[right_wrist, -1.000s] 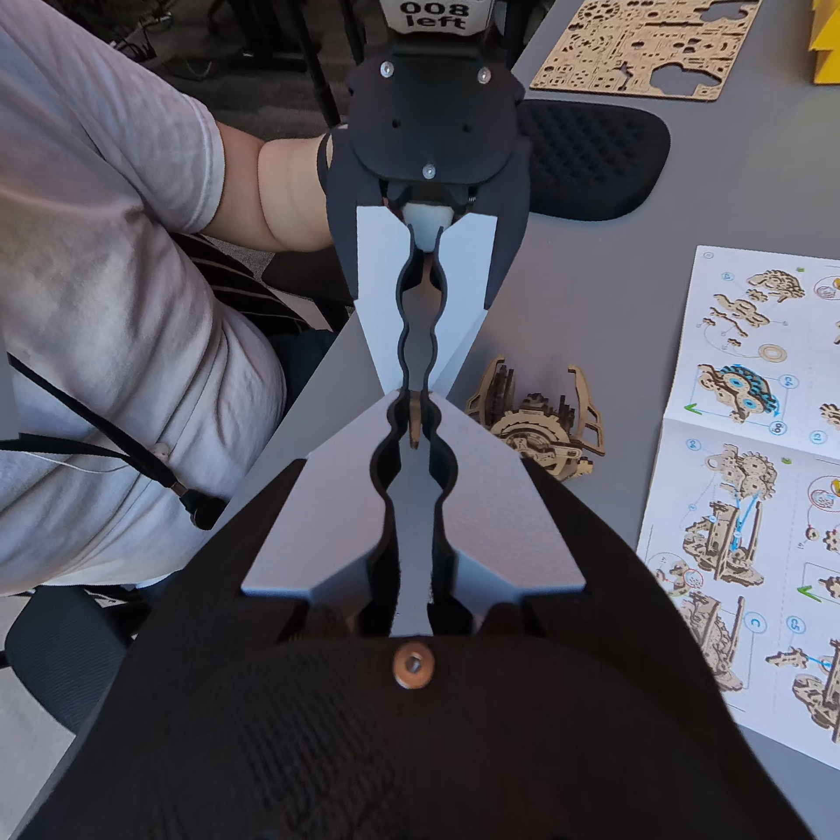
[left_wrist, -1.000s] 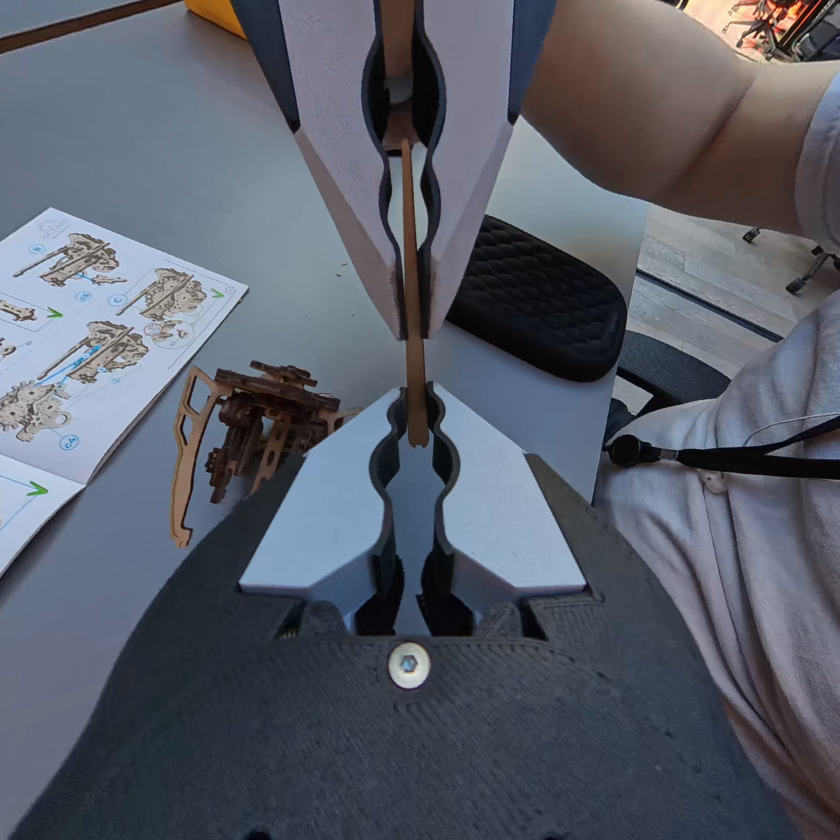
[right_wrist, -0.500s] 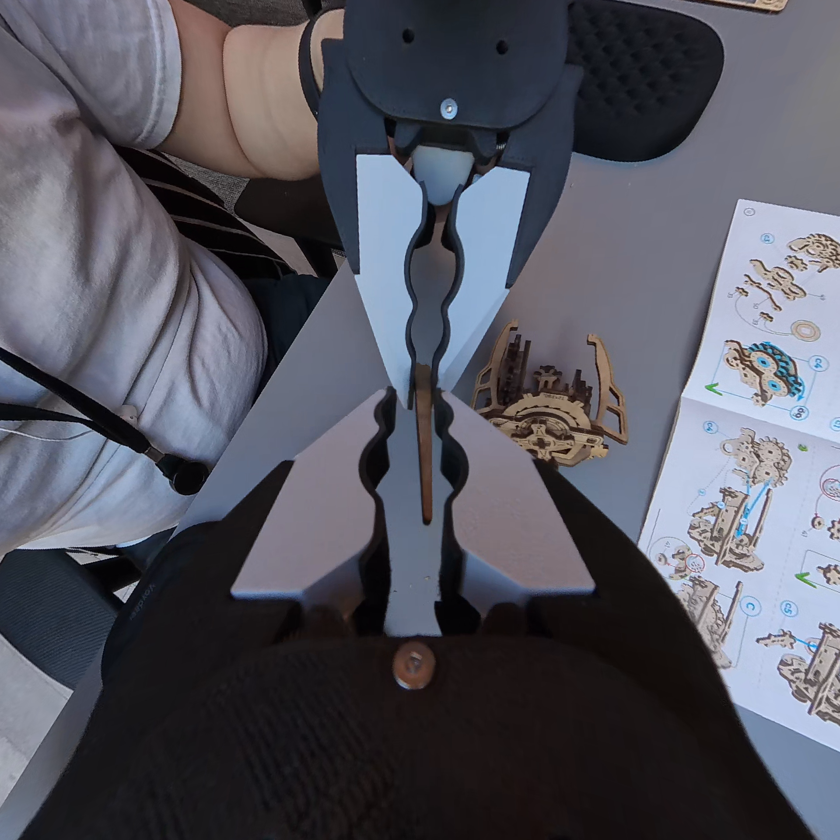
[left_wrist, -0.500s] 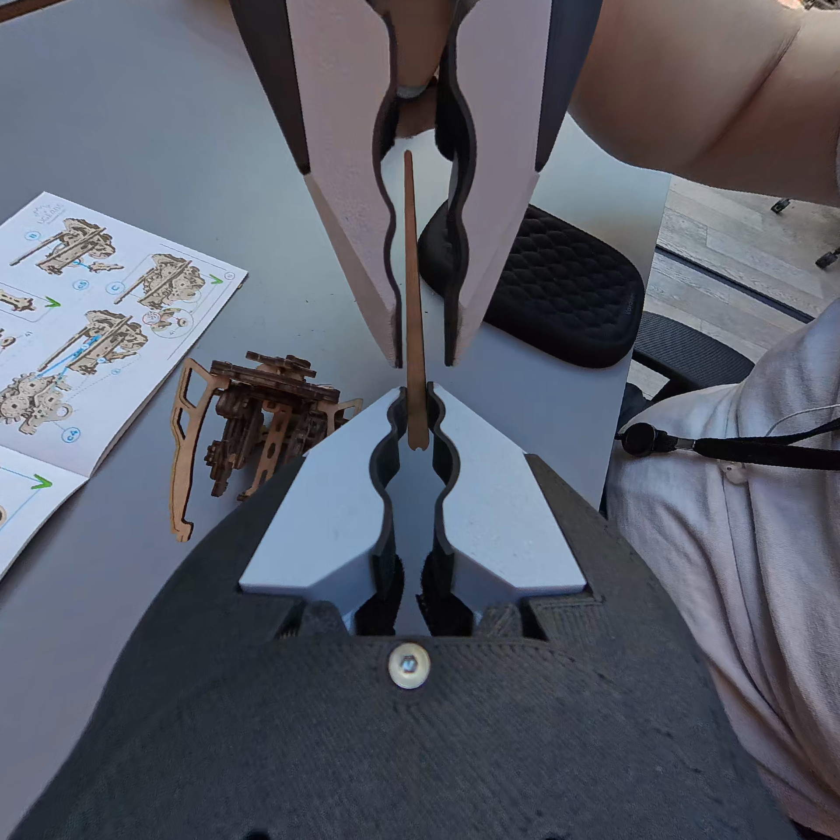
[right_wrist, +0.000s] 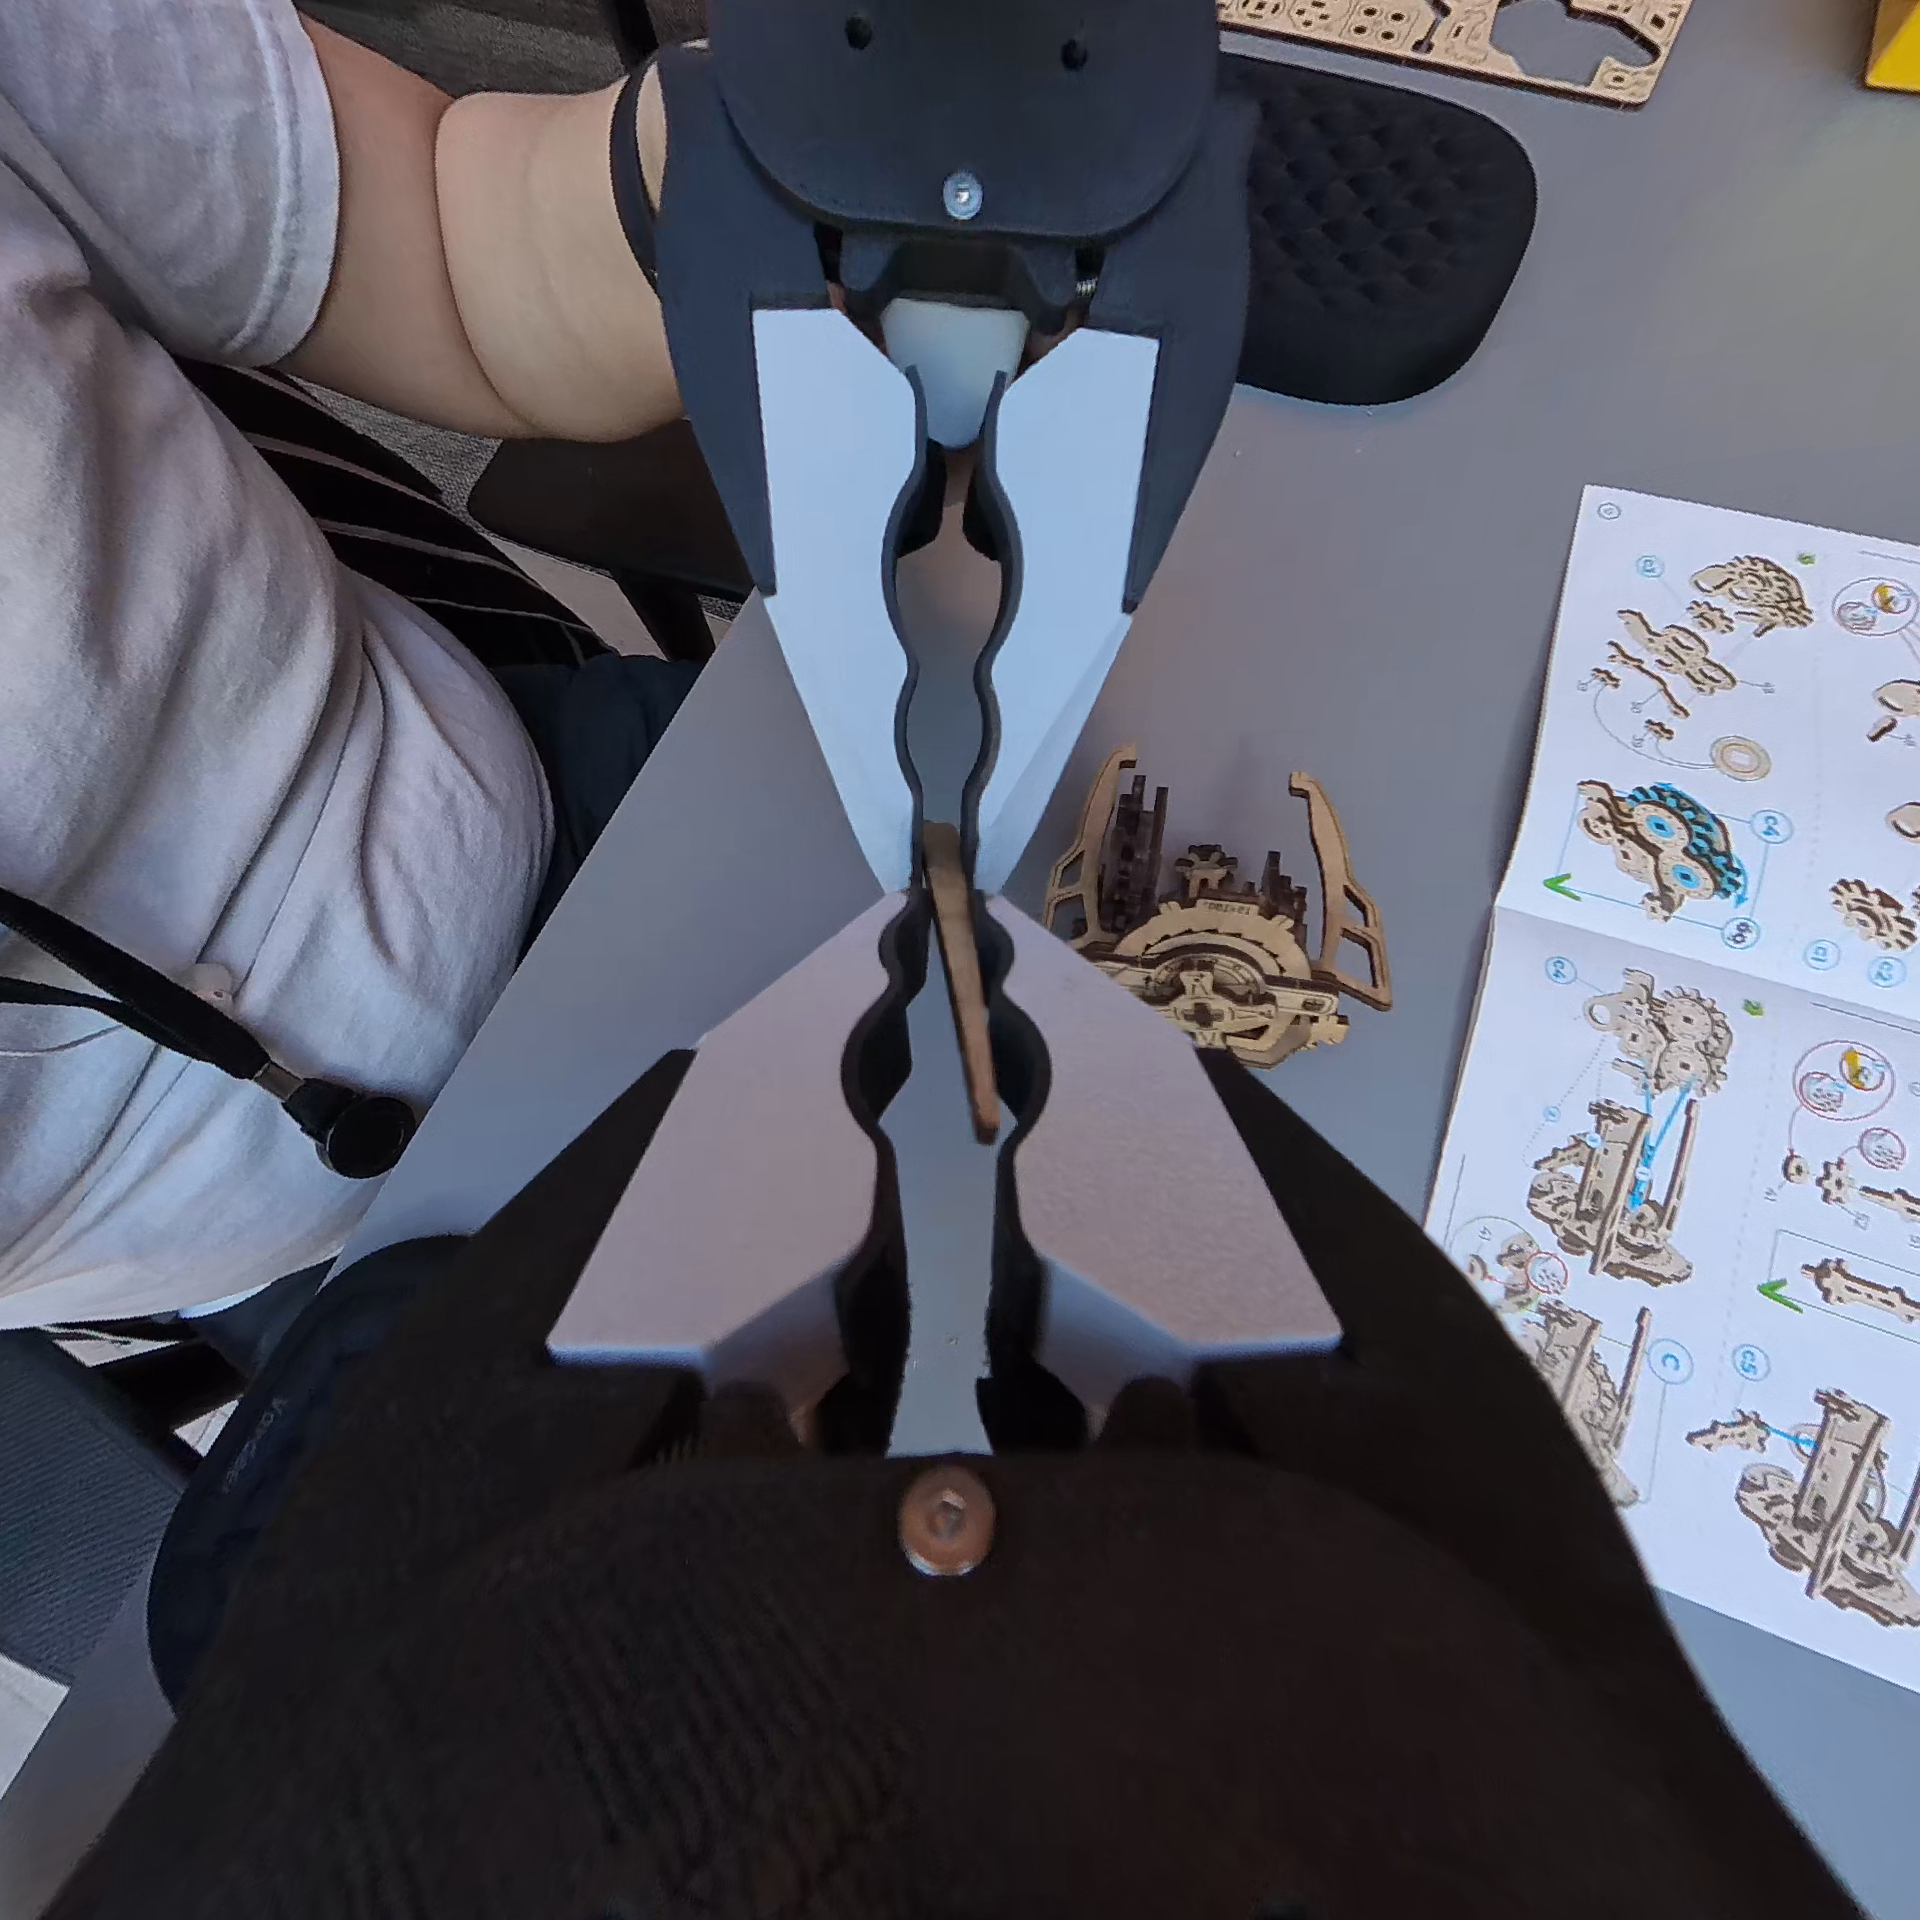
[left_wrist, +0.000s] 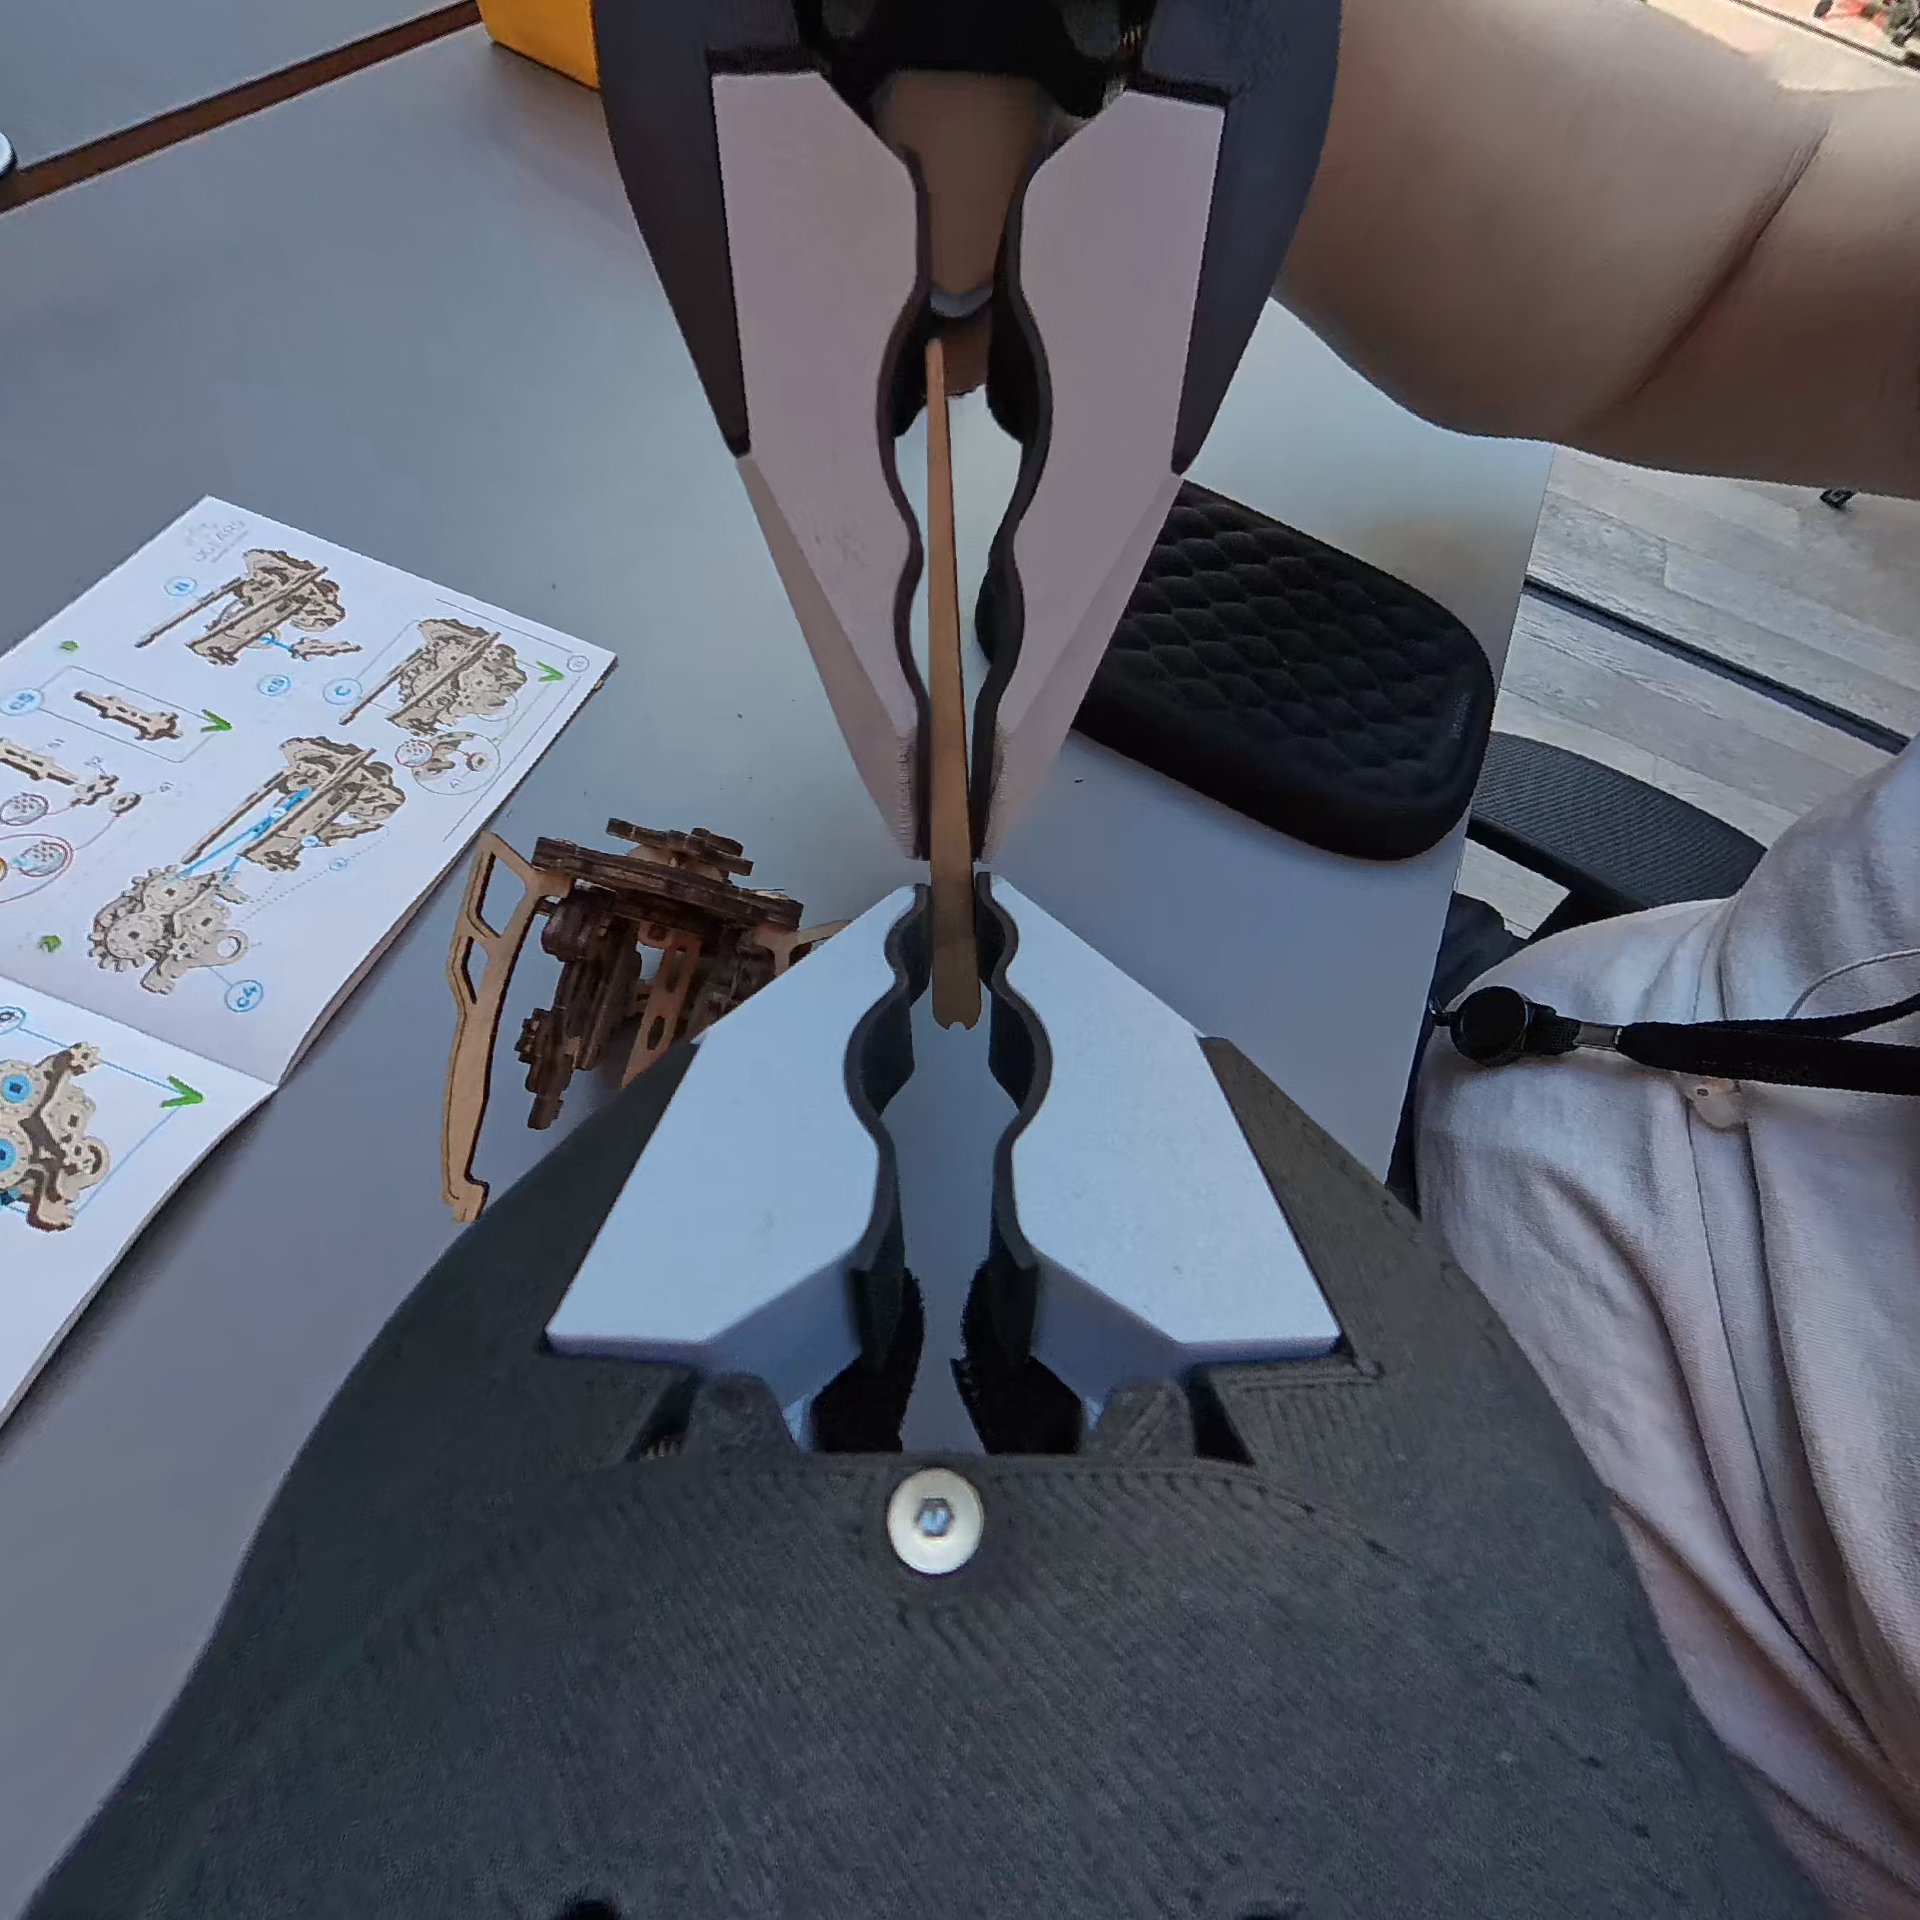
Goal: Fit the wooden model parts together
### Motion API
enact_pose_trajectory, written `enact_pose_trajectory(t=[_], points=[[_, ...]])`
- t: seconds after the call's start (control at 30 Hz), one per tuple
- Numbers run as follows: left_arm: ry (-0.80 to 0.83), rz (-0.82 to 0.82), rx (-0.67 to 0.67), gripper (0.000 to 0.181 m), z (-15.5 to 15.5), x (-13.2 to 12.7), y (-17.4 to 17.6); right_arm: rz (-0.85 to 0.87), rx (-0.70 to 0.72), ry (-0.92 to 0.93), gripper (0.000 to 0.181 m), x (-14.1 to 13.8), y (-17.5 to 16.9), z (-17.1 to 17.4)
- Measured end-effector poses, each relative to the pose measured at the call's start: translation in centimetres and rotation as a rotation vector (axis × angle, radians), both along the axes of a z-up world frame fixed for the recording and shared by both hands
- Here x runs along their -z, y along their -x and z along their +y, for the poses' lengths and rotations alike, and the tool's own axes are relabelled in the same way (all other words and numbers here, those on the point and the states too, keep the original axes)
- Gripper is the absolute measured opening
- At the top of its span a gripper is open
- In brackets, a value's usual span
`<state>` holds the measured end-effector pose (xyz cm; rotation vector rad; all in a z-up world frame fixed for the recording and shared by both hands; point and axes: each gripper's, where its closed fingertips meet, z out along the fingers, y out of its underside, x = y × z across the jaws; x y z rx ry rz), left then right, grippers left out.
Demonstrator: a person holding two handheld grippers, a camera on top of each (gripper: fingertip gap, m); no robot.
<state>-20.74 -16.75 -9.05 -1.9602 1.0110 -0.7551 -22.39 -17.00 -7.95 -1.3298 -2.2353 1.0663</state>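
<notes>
Two grippers meet mid-frame: left gripper point(left_wrist: 943, 940) fingers pinch the thin wooden strip point(left_wrist: 948, 727); right gripper point(right_wrist: 951, 935) fingers sit narrow around it, grip unclear. Light, brittle; hold flat faces near ends.

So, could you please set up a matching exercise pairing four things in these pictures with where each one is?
Things:
1. wooden strip
2. half-built model
3. instruction sheet
4. black pad

Places:
A. lying open on the table, printed side up
B. at the table's edge
C. between the two hand-held grippers
D. standing on the table beside the sheet

Pairs: 1-C, 2-D, 3-A, 4-B
</notes>
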Motion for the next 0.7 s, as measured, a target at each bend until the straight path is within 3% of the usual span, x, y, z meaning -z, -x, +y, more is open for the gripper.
enact_pose_trajectory(t=[0.3, 0.37, 0.43, 0.7], points=[[0.009, -0.026, 0.000, 0.007, 0.0, 0.0, 0.0, 0.005, -0.009, -0.030, 0.004, 0.1, -0.2, -0.1], [0.008, -0.038, -0.020, 0.022, 0.1, 0.1, 0.3, 0.036, -0.004, -0.032, 0.004, -0.2, -0.2, 0.0], [-0.002, -0.065, -0.022, 0.025, 0.0, 0.1, 0.5, 0.080, -0.009, -0.025, 0.004, -0.8, -0.3, 0.1], [0.095, -0.455, 0.008, 0.021, -1.2, -2.9, 1.2, 0.322, -0.071, -0.077, 0.004, -3.7, -1.0, -0.4]])
